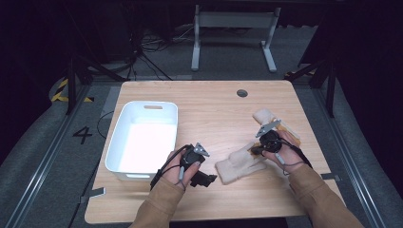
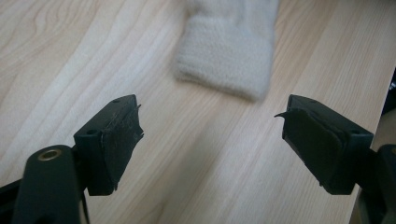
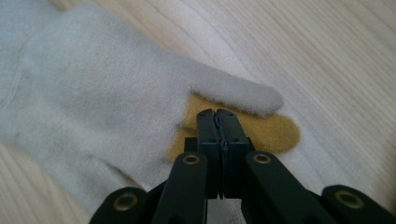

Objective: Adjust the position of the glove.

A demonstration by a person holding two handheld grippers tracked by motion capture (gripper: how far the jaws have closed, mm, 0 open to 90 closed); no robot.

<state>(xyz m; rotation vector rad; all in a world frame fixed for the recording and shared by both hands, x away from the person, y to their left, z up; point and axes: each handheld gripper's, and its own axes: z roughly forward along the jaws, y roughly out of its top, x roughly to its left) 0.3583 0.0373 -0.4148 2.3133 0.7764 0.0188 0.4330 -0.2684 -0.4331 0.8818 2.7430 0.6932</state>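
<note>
Cream knit glove (image 1: 240, 164) lies flat on the pale wooden desk (image 1: 214, 109), toward five o'clock from its centre, cuff pointing at the person. Left hand-held gripper (image 2: 211, 140) hangs low at seven o'clock, jaws spread wide over bare wood, the glove's ribbed cuff just ahead of them! Right hand-held gripper (image 3: 217, 122) sits at the glove's far end, jaws pressed tight together; whether any cloth is pinched between them I cannot tell. A yellow patch (image 3: 275, 133) peeks out under one cream finger right at the tips. White plastic bin (image 1: 124, 142) waits at nine o'clock, well apart from the glove.
</note>
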